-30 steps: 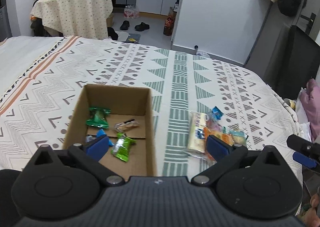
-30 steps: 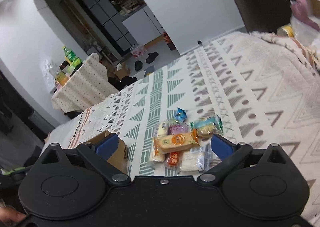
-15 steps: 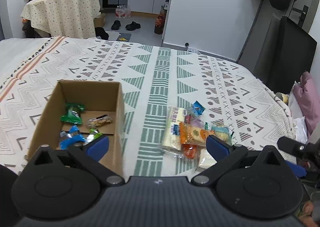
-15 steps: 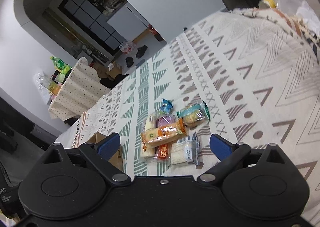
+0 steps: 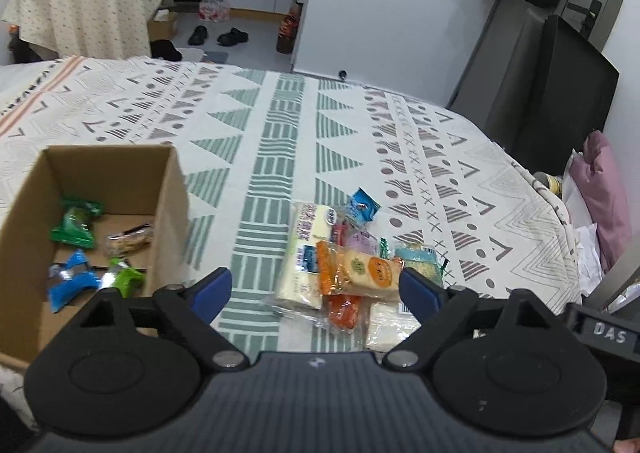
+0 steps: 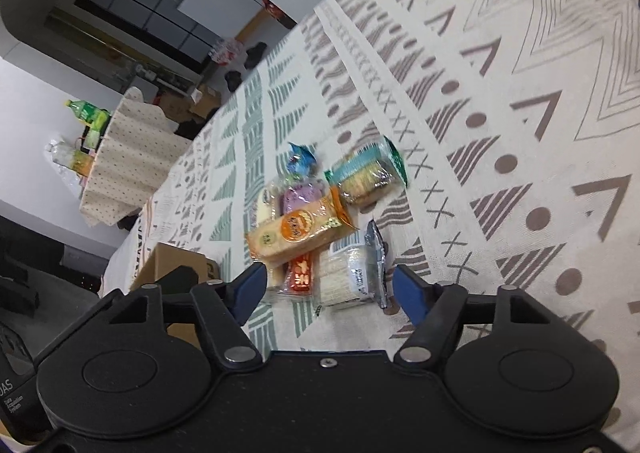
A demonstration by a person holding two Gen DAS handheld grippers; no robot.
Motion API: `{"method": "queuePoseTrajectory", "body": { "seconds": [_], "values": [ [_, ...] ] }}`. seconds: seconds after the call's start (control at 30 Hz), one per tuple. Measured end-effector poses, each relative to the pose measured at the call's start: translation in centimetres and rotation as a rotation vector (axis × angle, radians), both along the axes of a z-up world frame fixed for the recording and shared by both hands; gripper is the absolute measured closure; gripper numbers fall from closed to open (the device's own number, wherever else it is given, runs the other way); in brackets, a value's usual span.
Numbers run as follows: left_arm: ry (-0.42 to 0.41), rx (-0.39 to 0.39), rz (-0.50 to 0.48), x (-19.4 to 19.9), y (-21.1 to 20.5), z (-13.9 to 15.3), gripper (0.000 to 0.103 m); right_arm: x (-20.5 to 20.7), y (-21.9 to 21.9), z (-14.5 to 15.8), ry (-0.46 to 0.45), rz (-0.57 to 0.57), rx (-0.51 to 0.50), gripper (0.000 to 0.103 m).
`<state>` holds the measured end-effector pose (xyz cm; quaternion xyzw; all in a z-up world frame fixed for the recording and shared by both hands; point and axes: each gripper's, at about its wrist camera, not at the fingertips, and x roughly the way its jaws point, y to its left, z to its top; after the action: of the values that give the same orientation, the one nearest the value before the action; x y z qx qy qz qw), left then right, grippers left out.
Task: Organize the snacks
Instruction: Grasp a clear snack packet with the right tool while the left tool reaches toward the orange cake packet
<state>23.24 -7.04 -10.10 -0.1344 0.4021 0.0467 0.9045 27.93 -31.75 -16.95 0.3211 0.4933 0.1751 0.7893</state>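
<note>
On the bed (image 5: 280,125), beside the cardboard box (image 5: 168,189), lies the snack pile (image 6: 320,221), light and crackly, probably slippery, best pinched at a sealed edge, while the left gripper (image 5: 316,289) and right gripper (image 6: 326,285) have jaws apart, empty.

Patterned bed (image 5: 280,125) carries cardboard box (image 5: 172,189) and snack pile (image 5: 352,253).

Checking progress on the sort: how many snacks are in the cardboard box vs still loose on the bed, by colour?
In the cardboard box:
green packs: 2
blue pack: 1
clear cracker pack: 1
Loose in the pile on the bedspread:
white packs: 2
orange packs: 2
blue pack: 1
purple pack: 1
teal cracker pack: 1
Total: 11, possibly more hidden in the pile.
</note>
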Motion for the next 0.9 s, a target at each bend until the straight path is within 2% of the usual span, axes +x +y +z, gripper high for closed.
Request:
{"method": "queuePoseTrajectory", "body": {
  "seconds": [0.07,0.53,0.63,0.9],
  "values": [
    [0.011,-0.020,-0.008,0.8,0.0,-0.8,0.021,0.6,0.3,-0.7,0.020,0.003,-0.002,0.038],
    [0.090,-0.142,-0.056,5.4,0.2,-4.9,0.038,3.0,1.9,-4.1,0.113,0.039,-0.045,0.050],
    [0.112,-0.171,-0.049,6.2,0.3,-5.7,0.039,3.1,1.9,-4.3,0.116,0.037,-0.045,0.051],
    [0.154,-0.269,-0.031,7.3,0.6,-7.4,0.052,3.4,2.2,-4.8,0.110,0.045,-0.050,0.051]
  ]
}}
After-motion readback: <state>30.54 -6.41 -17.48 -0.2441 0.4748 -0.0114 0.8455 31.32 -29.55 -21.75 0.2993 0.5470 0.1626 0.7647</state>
